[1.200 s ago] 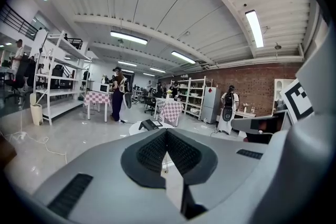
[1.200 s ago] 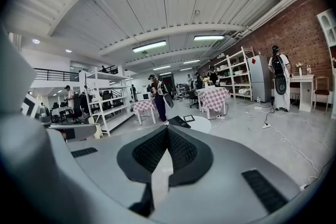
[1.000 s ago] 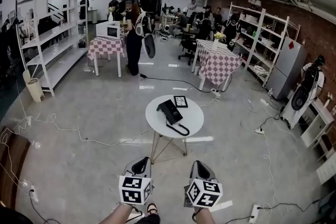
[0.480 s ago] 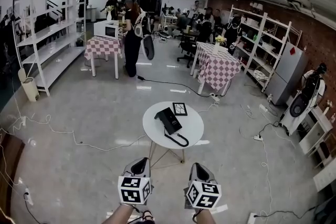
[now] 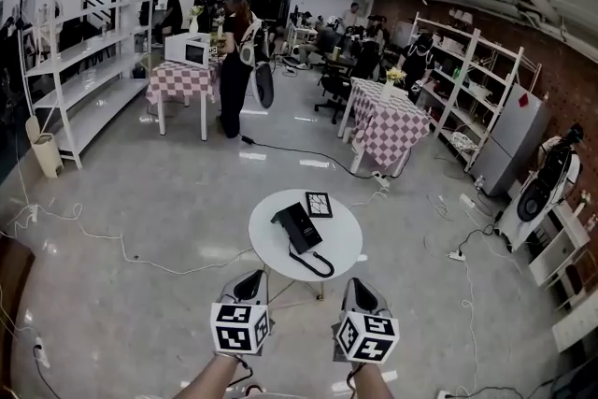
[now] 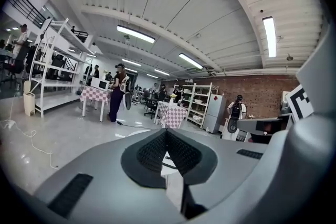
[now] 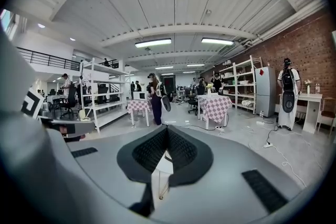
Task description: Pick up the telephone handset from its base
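A black telephone (image 5: pixel 297 226) lies on a small round white table (image 5: pixel 346 248) in the middle of the head view, its handset resting on the base and a black cord (image 5: pixel 316 264) looping toward the table's near edge. My left gripper (image 5: pixel 252 281) and right gripper (image 5: pixel 359 287) hover side by side just short of the table's near rim, both pointing at it, both shut with nothing between the jaws. In the left gripper view the jaws (image 6: pixel 166 131) meet at their tips, and in the right gripper view the jaws (image 7: pixel 167 128) also meet; the table shows only as a white sliver behind them.
A small framed black card (image 5: pixel 320 204) lies on the table behind the phone. Two checkered-cloth tables (image 5: pixel 390 121) (image 5: pixel 185 81) stand beyond, with a person (image 5: pixel 236 65) between them. White shelving (image 5: pixel 84 70) lines the left, more shelves (image 5: pixel 472 89) the right. Cables (image 5: pixel 112 234) trail over the floor.
The table and phone have come closer and lower in the head view as I moved forward with both grippers. Both grippers stay shut.
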A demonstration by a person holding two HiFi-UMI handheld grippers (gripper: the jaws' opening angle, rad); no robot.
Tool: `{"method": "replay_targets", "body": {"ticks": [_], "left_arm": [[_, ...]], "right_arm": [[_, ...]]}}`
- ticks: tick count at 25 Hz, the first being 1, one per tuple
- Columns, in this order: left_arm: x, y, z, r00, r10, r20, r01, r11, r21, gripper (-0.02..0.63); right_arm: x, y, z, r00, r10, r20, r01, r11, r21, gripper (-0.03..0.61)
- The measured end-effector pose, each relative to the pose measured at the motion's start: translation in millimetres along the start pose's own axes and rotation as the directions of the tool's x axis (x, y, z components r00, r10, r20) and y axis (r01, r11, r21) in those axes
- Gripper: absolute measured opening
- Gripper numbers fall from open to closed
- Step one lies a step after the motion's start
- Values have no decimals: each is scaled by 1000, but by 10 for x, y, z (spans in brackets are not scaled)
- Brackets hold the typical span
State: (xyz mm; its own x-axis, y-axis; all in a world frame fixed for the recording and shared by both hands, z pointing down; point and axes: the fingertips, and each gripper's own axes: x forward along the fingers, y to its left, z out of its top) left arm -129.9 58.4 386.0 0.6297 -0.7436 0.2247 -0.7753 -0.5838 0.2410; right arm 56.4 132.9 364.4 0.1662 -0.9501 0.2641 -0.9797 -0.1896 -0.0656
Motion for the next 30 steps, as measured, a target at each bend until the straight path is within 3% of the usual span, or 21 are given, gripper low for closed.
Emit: {"method": "replay_targets", "body": {"ticks": [11,22,30], "left_arm": [[473,138,-61,999,-25,-20,25,1000,5,15],[455,393,-190,998,1,-69,-5,999,-50,15],[569,515,-131,998,12,-57,-14,999,-45,15]], "right_arm": [[377,-165,-133,999,-36,-16,36,999,38,23],[401,-319,-238,992,-92,-85,97,994,50,23],[679,-205,-231,996,-57,-75,61,997,56,23]]}}
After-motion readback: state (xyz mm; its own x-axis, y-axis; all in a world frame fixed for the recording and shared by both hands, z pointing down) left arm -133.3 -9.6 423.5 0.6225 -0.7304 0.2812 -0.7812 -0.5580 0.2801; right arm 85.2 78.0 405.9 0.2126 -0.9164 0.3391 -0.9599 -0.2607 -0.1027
